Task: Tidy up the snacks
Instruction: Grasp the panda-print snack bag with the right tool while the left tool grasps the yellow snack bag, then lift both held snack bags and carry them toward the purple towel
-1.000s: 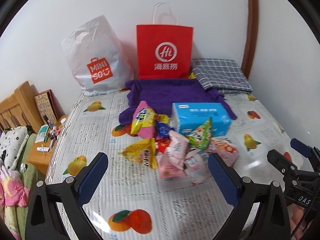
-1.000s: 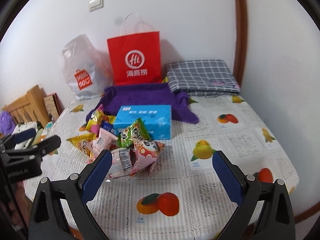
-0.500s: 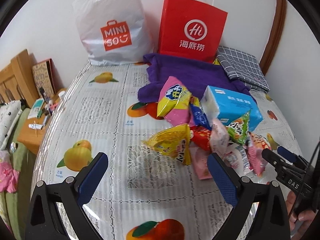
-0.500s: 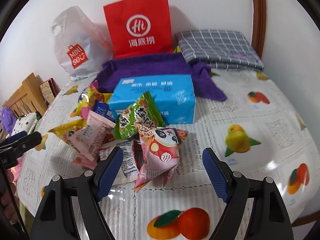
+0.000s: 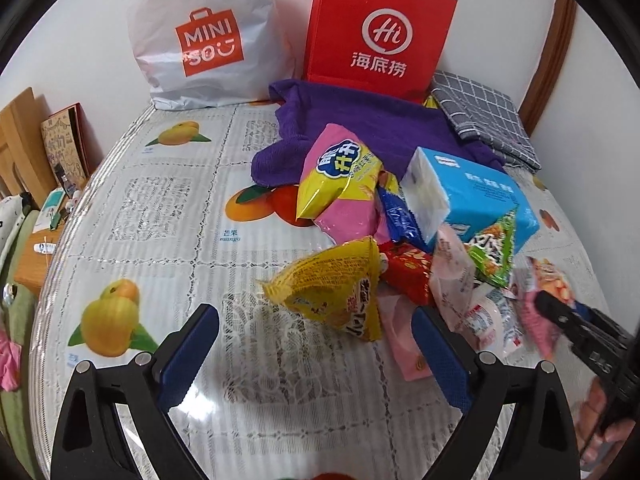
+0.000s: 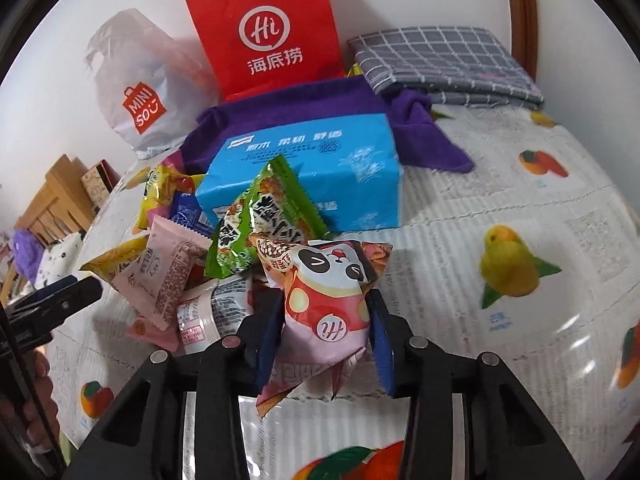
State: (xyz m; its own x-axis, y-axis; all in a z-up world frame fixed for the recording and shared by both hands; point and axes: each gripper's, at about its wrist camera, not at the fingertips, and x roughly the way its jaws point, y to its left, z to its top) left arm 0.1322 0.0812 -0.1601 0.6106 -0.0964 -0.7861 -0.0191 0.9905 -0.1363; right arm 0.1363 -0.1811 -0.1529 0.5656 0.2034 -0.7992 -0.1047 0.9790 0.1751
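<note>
Left wrist view: the left gripper hangs wide open and empty, its blue pads flanking a yellow triangular packet at lower centre.

Right wrist view: the right gripper, jaws just closed in, clamps a glossy pink panda snack bag at centre, below a blue tissue pack.

- Left wrist view looks steeply down from close above the table, facing the wall.
- Right wrist view does likewise; both share the snack pile.
</note>
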